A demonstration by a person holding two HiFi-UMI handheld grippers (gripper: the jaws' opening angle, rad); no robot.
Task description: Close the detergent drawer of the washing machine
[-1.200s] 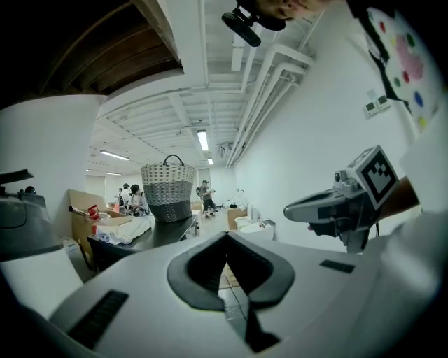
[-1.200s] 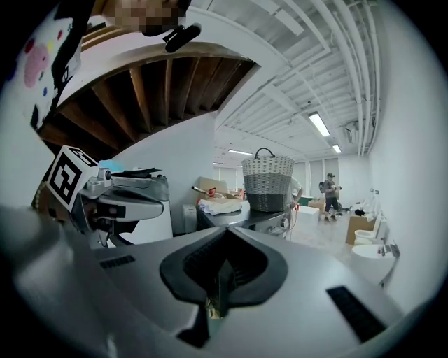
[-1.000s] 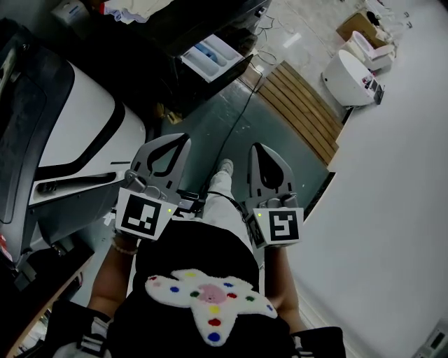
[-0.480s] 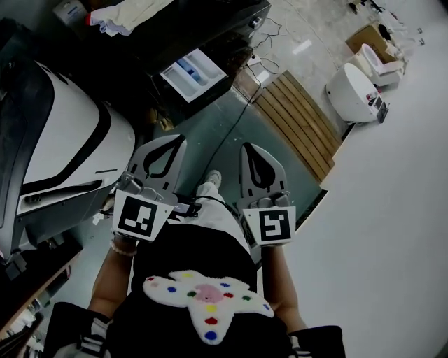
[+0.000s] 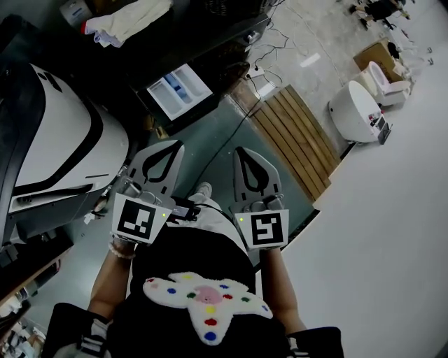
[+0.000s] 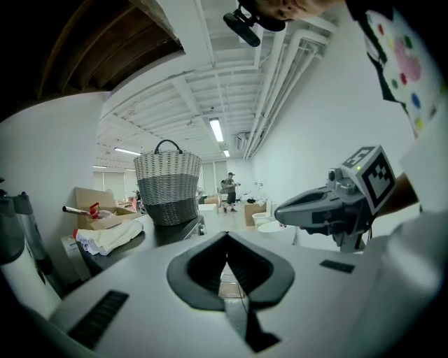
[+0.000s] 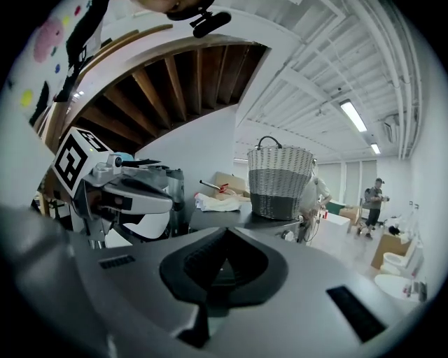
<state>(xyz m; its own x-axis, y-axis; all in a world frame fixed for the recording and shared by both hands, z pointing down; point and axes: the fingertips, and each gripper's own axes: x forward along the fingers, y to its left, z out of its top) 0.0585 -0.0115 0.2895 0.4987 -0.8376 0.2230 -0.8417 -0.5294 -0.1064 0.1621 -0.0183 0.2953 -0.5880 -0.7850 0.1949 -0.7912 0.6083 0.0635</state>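
Detergent drawer, one, open, left tool, right tool, both pinched closed, empty

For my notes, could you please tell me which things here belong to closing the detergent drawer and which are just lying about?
For the job: detergent drawer, washing machine, left claw, right claw.
Lying about: wicker basket, cloth, wooden slats, cardboard box.

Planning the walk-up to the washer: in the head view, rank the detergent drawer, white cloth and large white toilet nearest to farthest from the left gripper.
1. detergent drawer, open, just ahead of the left gripper.
2. white cloth, on the machine top behind the drawer.
3. large white toilet, far right across the floor.
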